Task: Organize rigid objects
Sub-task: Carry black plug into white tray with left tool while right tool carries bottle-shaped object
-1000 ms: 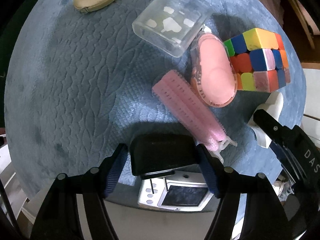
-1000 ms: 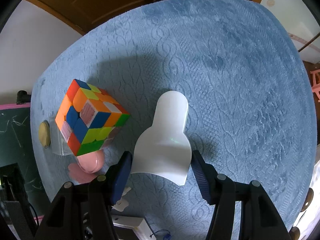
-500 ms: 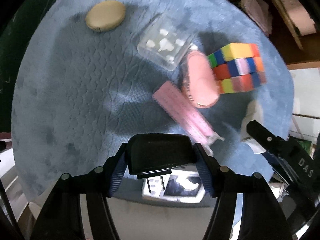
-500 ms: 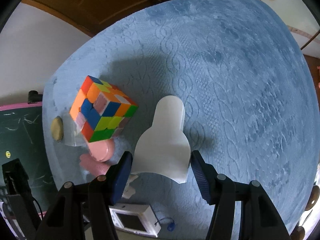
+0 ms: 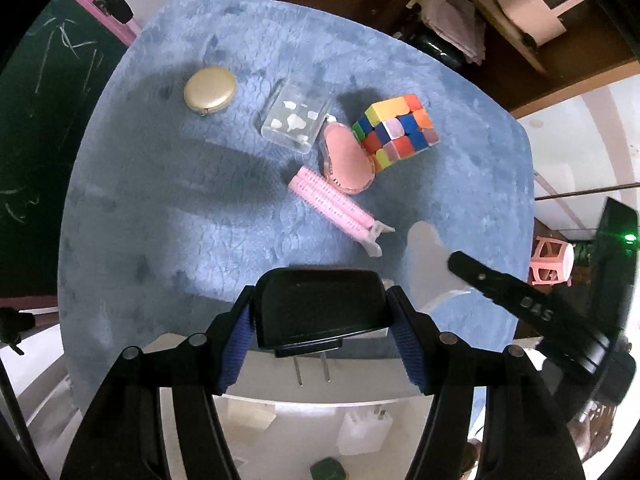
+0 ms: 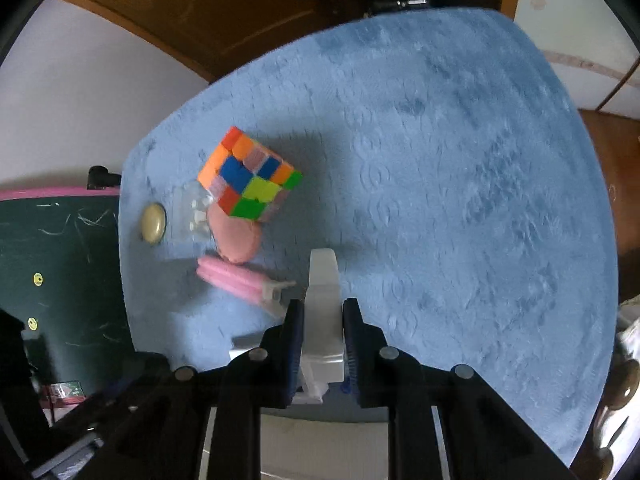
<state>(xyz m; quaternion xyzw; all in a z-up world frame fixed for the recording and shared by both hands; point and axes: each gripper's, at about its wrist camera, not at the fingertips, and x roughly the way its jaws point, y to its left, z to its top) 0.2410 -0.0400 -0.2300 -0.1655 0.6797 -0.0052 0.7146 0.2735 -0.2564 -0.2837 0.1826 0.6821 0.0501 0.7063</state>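
My left gripper (image 5: 320, 320) is shut on a black plug adapter (image 5: 318, 304), its two metal prongs pointing toward the camera, held high above the near edge of the round blue table (image 5: 160, 220). My right gripper (image 6: 322, 320) is shut on a white plastic piece (image 6: 323, 300), seen edge-on between the pads; this white plastic piece (image 5: 424, 264) and the right gripper's fingers (image 5: 516, 304) also show in the left wrist view. On the table lie a colour cube (image 5: 396, 130), a pink oval case (image 5: 346, 162), a pink hair roller (image 5: 330, 198), a clear box (image 5: 294, 120) and a beige round compact (image 5: 210, 89).
A green chalkboard (image 5: 32, 120) stands left of the table. Below the table's near edge a white surface carries white plug adapters (image 5: 360, 432) and a green item (image 5: 326, 470). A pink stool (image 5: 550, 260) stands at the right, with wooden furniture (image 6: 240, 12) behind.
Both grippers have risen, so the table looks smaller. The right jaws have closed much narrower on the white piece, which now shows edge-on instead of flat. The left still holds the black adapter.
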